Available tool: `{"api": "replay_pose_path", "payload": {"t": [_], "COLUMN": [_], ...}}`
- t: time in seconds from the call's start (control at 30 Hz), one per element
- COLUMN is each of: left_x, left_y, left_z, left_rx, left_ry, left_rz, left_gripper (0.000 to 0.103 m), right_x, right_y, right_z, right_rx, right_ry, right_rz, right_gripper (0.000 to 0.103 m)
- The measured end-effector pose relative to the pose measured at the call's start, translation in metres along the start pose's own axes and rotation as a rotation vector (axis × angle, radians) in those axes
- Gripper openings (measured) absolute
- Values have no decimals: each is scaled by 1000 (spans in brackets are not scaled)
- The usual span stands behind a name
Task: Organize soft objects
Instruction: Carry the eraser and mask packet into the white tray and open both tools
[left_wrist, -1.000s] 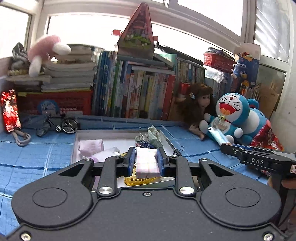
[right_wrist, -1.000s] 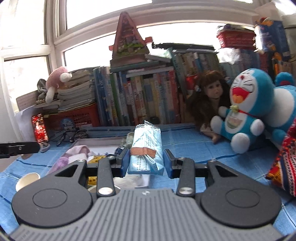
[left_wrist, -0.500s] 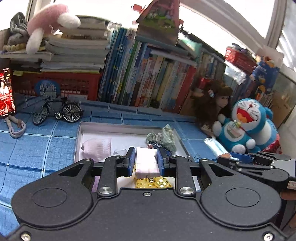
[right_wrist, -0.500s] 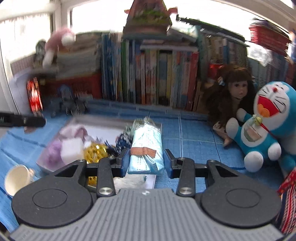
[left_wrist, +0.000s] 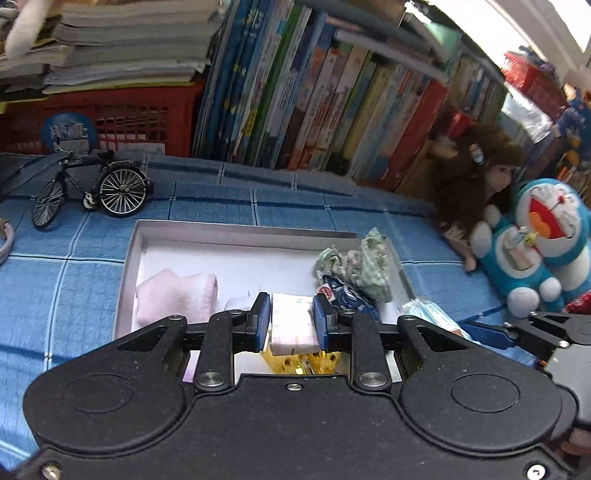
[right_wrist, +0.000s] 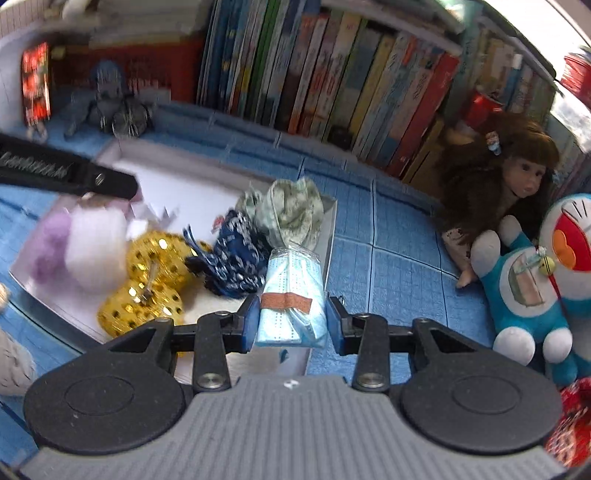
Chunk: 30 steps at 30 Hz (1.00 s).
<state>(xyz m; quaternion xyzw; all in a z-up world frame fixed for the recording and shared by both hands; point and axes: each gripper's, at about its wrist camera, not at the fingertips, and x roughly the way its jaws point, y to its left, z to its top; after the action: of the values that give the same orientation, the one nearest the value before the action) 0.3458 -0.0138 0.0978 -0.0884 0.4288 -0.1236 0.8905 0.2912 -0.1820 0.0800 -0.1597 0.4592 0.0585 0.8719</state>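
Both grippers have tipped down toward the tray, left gripper clamped on a soft pink tissue pack, right gripper squeezing a light, squashy mask packet mid-body.

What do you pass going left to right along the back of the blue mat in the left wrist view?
Toy bicycle → row of upright books → brown-haired doll → blue cat plush.
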Motion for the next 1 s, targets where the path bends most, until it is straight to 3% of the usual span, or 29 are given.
{"api": "replay_pose_path", "payload": {"t": [0.3,0.67,0.9,1.0], "left_x": [49,74,79,76], "left_y": [-1,-2,1,4], "left_z": [13,20,18,18], "left_rx": [-21,-44,-46,-53], "left_ry": [61,91,103,101], "left_rz": [50,70,80,82], "left_gripper": [24,24,24,31], "right_x": [29,44,51,51], "right_y": [9,-15,-23,-26], "right_z": [7,4,4,3], "right_rx": [-64,74,144,168], "right_ry": [49,14,-6,-19], "right_rz": [74,193,205,207], "right_gripper": [44,47,49,51]}}
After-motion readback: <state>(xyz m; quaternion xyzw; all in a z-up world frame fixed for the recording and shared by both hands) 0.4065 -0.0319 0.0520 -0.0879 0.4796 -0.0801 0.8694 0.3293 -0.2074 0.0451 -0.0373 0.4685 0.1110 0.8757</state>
